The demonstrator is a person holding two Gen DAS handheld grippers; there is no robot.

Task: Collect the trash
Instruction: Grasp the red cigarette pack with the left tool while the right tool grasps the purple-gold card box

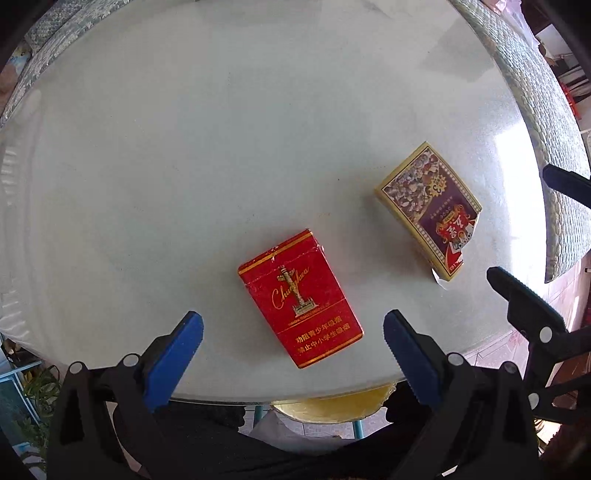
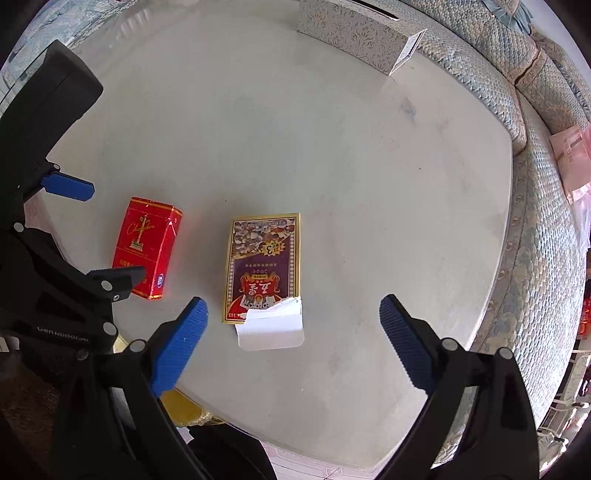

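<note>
Table (image 1: 221,147) pale and round, seen from the left wrist. Red cigarette pack (image 1: 300,297) lies flat near the near edge, directly ahead of the left gripper (image 1: 293,332), whose blue pads stand wide apart on either side of the pack's lower end, gripping nothing. Card box (image 1: 428,210), yellow-edged with a torn corner, lies to the right, well apart from the pack. Part of the right gripper shows at the frame's right edge.

Right wrist view: right gripper (image 2: 293,321) spread wide and empty, the card box (image 2: 264,266) ahead between its pads, white flap (image 2: 271,328) hanging open toward the camera. Red cigarette pack (image 2: 147,245) to the left, beside the left gripper's finger. Patterned box (image 2: 354,33) at the far edge.

Judgement: nothing collected yet; both items remain on the table, each lined up for a grasp. No bin identifiable in either view.
</note>
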